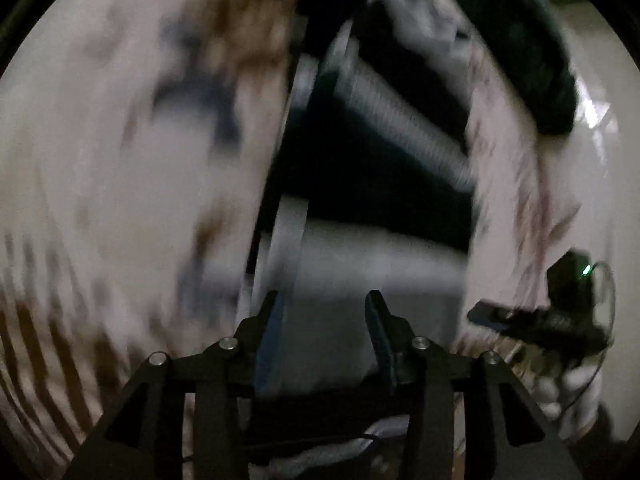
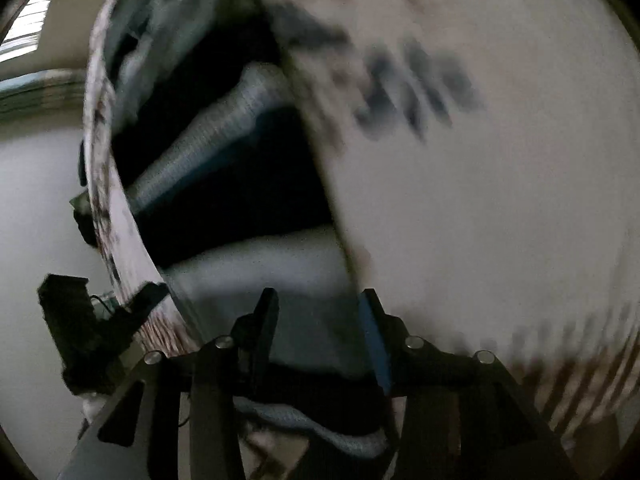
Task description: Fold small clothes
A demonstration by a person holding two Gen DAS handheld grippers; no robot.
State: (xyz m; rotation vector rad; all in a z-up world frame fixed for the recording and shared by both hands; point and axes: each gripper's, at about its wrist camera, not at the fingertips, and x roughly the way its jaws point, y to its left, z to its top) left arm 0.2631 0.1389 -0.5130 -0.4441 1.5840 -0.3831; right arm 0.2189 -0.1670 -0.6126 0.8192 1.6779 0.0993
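The left gripper (image 1: 325, 304) sits at the bottom centre of its view with its jaws partly apart and nothing pressed between the pads; pale cloth lies behind the gap, seemingly beyond the tips. The right gripper (image 2: 318, 302) at the bottom centre of its own view is likewise partly parted and holding nothing that shows. Outward from both, a large pale printed cloth (image 1: 132, 184) fills the left of the left view and the right of the right view (image 2: 500, 200), heavily blurred. Between its folds, up the middle of each frame, lies a dark garment with a grey ribbed band (image 1: 400, 116), and a whitish piece (image 1: 360, 256) sits just past the jaws. The fold looks to be mid-way at best: neither claw has hold of cloth, and whether any piece is already folded cannot be told. The dark marks on the printed cloth are too smeared to read as writing or a brand
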